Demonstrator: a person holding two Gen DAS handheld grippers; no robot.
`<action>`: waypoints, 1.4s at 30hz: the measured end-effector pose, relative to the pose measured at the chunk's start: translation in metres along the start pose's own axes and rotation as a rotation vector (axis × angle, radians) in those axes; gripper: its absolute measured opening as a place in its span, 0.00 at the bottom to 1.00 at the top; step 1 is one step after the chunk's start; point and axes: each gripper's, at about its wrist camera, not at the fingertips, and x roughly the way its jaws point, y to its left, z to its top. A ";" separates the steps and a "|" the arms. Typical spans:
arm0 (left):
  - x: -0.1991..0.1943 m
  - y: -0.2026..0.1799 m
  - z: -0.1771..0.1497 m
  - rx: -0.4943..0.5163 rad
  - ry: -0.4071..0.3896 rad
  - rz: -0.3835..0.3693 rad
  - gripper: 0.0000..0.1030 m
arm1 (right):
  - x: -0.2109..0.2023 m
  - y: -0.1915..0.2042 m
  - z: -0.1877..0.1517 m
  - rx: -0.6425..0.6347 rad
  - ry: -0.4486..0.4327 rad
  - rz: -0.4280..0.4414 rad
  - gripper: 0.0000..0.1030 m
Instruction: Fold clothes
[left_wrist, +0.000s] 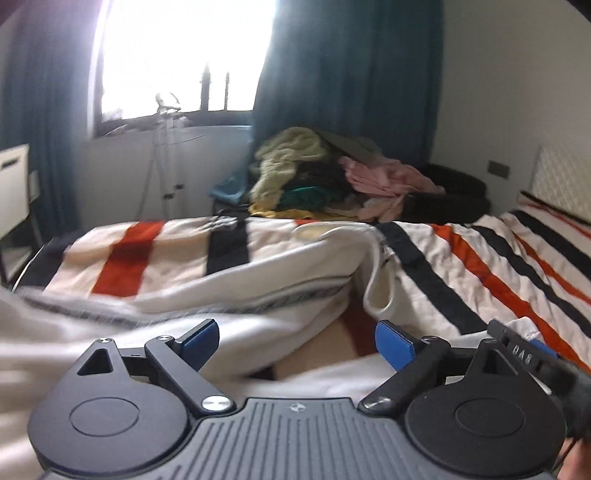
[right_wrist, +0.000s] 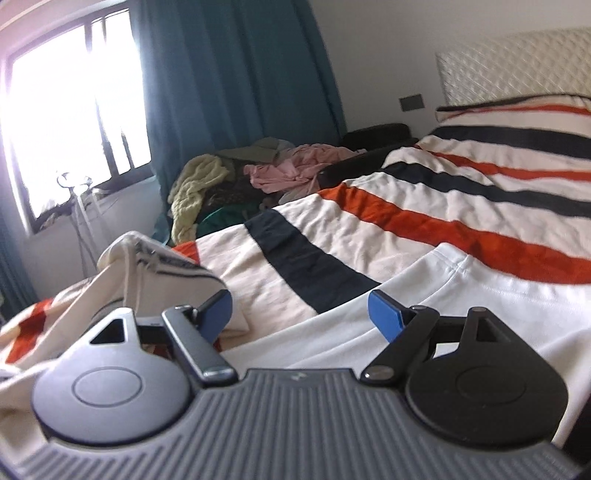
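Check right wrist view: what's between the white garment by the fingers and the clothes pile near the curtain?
Right wrist view: only striped bedspread lies between the white garment and the clothes pile. Both grippers are open.

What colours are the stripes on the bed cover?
Orange-red and black stripes on cream bed cover, clearest in the right wrist view.

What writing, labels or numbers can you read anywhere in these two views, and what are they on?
"DAS", roughly, seen reversed and partly blurred: raised letters on the black bar of the right hand-held gripper, at the right edge of the left wrist view.
Small round emblem on the left hand-held gripper's grey ribbed body: a symbol, no letters.
Faint mark on the right hand-held gripper's body: too blurred to read.
White garment, striped bedspread: no readable text.
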 end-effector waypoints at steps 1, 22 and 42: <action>-0.006 0.006 -0.003 -0.012 -0.003 0.007 0.90 | -0.004 0.001 0.000 -0.017 0.003 0.009 0.80; 0.001 0.054 -0.033 -0.043 -0.049 0.079 0.93 | 0.087 0.120 -0.028 -0.549 0.144 0.132 0.78; 0.048 0.074 -0.045 -0.139 0.003 0.061 0.93 | 0.117 0.053 0.123 -0.137 -0.061 0.017 0.10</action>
